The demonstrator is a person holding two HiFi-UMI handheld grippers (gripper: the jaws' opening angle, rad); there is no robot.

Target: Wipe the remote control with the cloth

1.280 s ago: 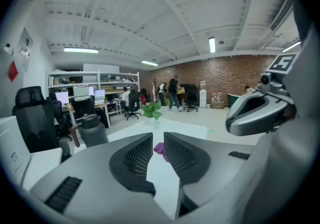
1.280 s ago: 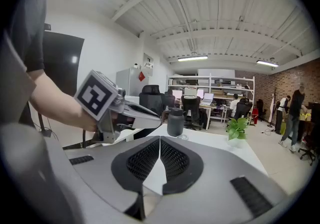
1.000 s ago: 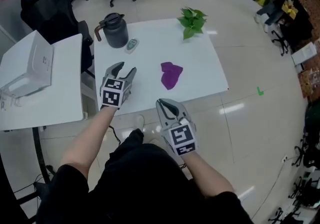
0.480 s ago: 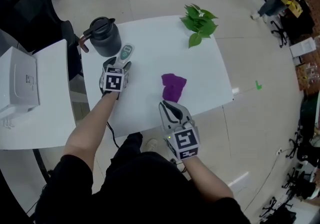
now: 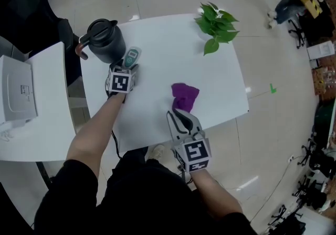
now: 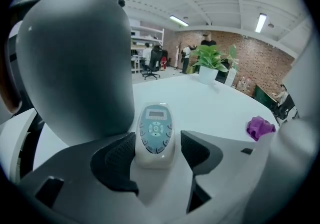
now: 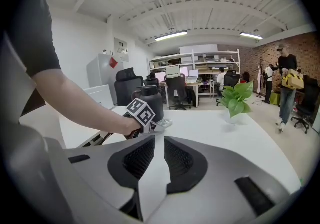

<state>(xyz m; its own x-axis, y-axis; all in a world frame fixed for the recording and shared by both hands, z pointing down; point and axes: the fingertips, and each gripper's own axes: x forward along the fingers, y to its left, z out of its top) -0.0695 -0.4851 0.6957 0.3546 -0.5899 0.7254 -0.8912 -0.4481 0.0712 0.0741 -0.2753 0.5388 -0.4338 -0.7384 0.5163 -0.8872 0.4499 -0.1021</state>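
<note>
White desk fills the middle of our head view, with office floor all around it. Our left tongs have just been opening and stand wide apart. The remote control lies flat between their pads, unclamped, at ten o'clock on the desk, with a dark jug at its ten o'clock. Our right tongs have also just been opening, to a narrow gap with nothing in it. They hover at the desk's six o'clock edge. The purple cloth lies just at their twelve o'clock. A plant stands at the desk's one o'clock.
</note>
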